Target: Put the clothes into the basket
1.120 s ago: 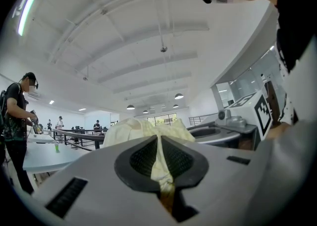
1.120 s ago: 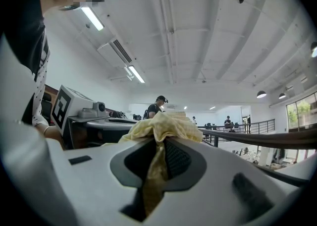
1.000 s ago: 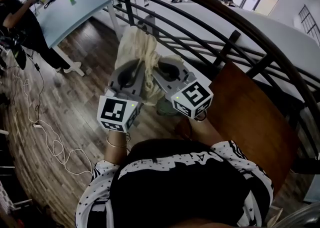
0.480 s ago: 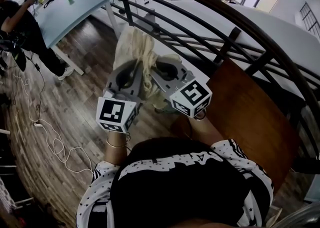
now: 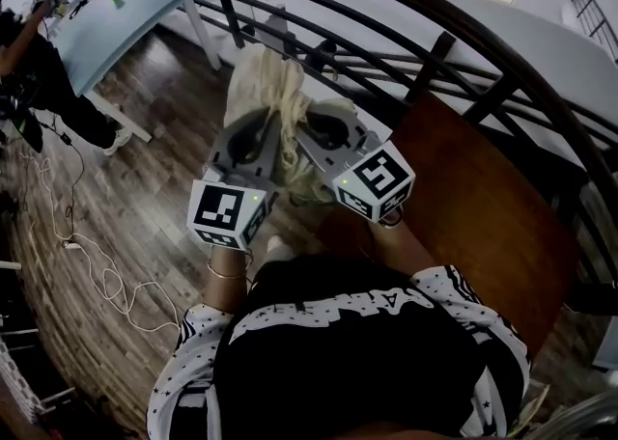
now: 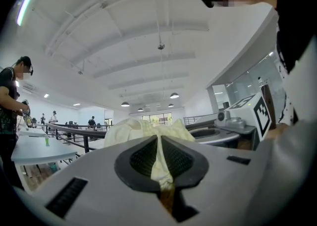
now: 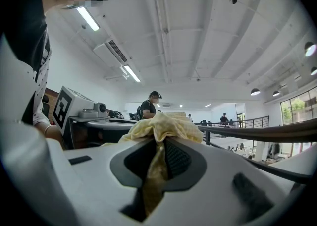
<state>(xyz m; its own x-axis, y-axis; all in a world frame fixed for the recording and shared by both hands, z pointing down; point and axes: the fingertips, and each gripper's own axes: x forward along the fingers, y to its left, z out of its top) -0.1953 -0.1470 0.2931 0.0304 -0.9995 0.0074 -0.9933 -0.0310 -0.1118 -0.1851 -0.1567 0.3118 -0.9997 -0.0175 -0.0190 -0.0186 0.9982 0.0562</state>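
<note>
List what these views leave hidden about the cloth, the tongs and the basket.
- The basket: in no view; its place cannot be told.
- Cloth: head view, lower end partly hidden behind left tongs and right tongs; bunched, so garment type unclear.
- Floor beneath the person: head view, covered by the torso.

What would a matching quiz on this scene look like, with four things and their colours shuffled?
Things:
1 cloth
2 railing
3 far table
4 board on the right

Colours:
a black
b reddish brown
c pale yellow
d light blue

Pairs: 1-c, 2-a, 3-d, 4-b.
</note>
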